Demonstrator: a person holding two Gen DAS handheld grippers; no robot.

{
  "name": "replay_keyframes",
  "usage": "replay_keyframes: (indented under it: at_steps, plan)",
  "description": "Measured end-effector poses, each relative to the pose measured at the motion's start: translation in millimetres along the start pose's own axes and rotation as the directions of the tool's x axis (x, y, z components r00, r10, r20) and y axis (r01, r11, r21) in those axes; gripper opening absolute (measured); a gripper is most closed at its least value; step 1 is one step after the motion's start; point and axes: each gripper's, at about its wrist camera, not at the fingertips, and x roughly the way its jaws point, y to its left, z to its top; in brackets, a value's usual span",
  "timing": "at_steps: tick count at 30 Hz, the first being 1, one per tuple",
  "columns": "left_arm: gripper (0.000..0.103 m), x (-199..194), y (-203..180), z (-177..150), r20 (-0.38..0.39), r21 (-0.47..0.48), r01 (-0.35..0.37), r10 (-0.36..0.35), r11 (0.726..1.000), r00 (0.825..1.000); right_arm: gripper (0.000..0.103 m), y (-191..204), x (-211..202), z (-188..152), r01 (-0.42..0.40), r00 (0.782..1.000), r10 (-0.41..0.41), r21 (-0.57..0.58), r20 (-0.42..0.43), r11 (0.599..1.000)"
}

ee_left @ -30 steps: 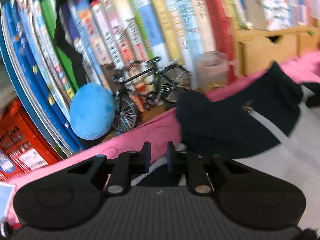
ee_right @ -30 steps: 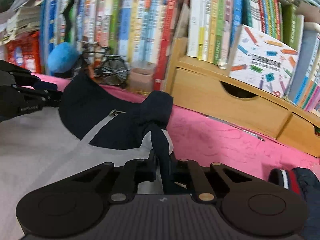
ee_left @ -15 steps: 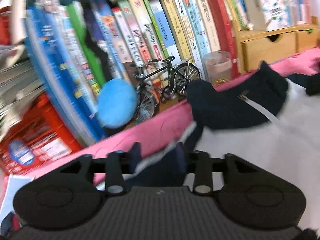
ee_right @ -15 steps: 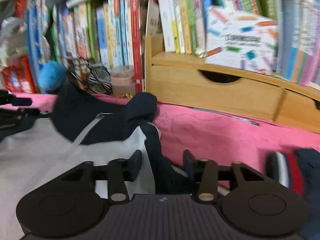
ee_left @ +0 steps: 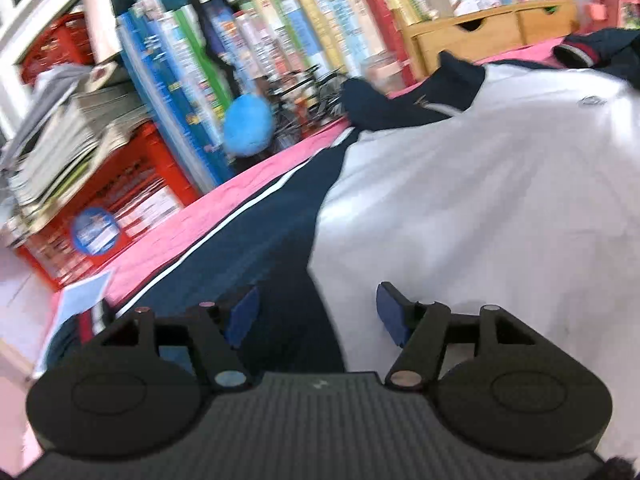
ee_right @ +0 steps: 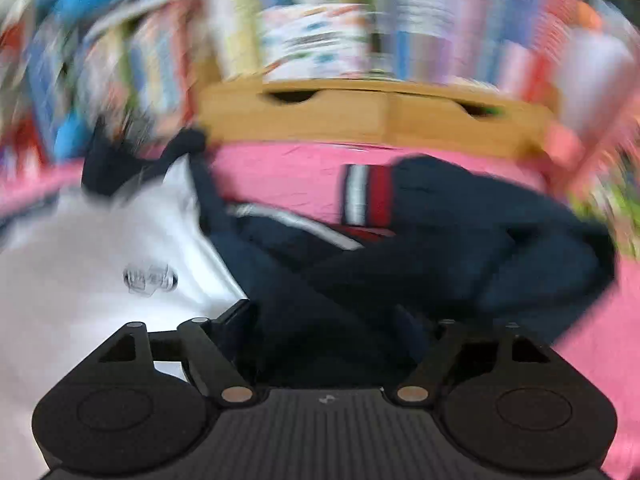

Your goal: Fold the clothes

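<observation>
Opening, both claws held nothing: left claw (ee_left: 316,316) over sleeve (ee_left: 256,236) running toward 1 o'clock; right claw (ee_right: 340,332) nearer cuff (ee_right: 368,196) at 12.

The 2 views each look forward and downward from just behind a tool. The left wrist view sits close over the white-and-navy jacket (ee_left: 460,200), tilted, facing the bookshelf (ee_left: 280,40). The right wrist view, heavily blurred, faces the wooden drawer unit (ee_right: 360,114) squarely. Both share the jacket, the pink bed cover (ee_left: 208,216), the drawer unit and the books.
</observation>
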Motion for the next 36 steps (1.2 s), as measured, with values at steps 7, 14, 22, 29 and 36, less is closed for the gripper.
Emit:
replay_keyframes:
  at_steps: [7,14,22,29,36]
  plan:
    - [0.079,-86.1,-5.2,-19.9,0.116,-0.126,0.195,-0.181,0.973,0.977,0.075,67.6,-126.2,-43.9,-0.253,0.941,0.305,-0.293,0.148,0.922]
    - [0.081,-132.9,-51.5,-66.2,0.061,-0.053,0.216,-0.213,0.975,0.975,0.083,99.4,-212.3,-111.9,-0.226,0.934,0.320,-0.429,0.161,0.875]
    - [0.087,-208.4,-44.6,-114.2,0.123,-0.126,0.248,-0.233,0.960,0.965,0.098,89.4,-300.0,-189.1,-0.059,0.945,0.203,-0.475,0.257,0.878]
    - [0.087,-226.7,-76.6,-156.9,0.060,-0.103,0.197,-0.191,0.975,0.980,0.098,142.1,-271.5,-257.5,-0.109,0.969,0.213,-0.560,0.125,0.821]
    - [0.089,-220.3,-70.0,-149.4,0.079,-0.185,0.178,-0.166,0.966,0.983,0.098,187.2,-239.6,-228.1,-0.092,0.977,0.182,-0.543,0.114,0.835]
